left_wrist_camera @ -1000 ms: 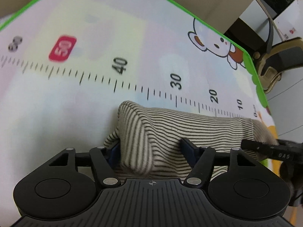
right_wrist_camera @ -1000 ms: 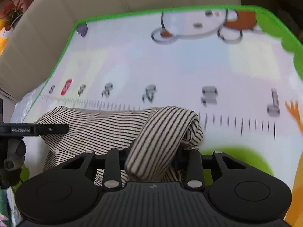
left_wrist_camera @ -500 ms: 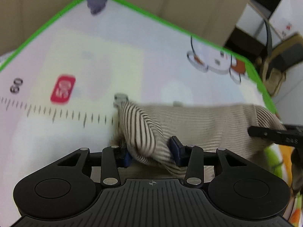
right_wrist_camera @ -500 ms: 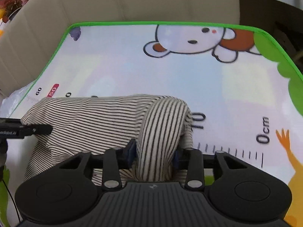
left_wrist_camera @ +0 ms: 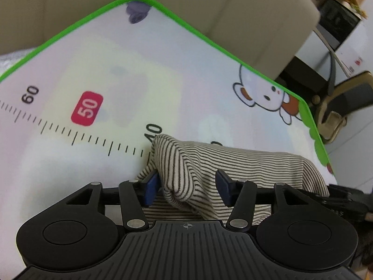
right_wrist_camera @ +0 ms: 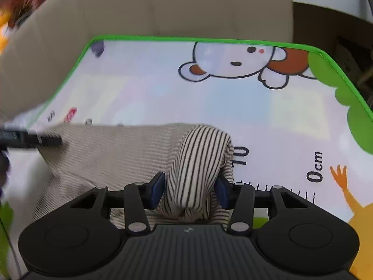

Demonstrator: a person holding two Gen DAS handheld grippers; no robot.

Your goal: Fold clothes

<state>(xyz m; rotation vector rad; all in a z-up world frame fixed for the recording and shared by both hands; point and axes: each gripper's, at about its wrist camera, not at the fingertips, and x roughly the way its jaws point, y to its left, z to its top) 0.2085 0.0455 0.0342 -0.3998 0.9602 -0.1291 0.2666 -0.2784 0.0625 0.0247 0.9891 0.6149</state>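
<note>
A black-and-white striped garment (left_wrist_camera: 244,163) lies in a folded band across the play mat (left_wrist_camera: 163,70), between about the 40 and 10 marks of its printed ruler. My left gripper (left_wrist_camera: 187,184) is open around a raised fold at the garment's left end; cloth touches the left pad and a gap shows before the right pad. In the right wrist view the same garment (right_wrist_camera: 116,154) stretches leftwards. My right gripper (right_wrist_camera: 188,190) is shut on a bunched fold at its right end, which fills the space between the blue pads. Each view shows the other gripper's tip at its edge.
The mat (right_wrist_camera: 186,100) has a green border, a cartoon bear and a ruler print. A beige sofa back (left_wrist_camera: 209,4) rises behind its far edge. A chair (left_wrist_camera: 345,102) and dark furniture stand beyond the mat's right corner.
Both grippers carried the garment's ends forward over the mat and lowered them. The left jaws, narrower half a second ago, have spread apart again. The right jaws stay closed on their fold.
</note>
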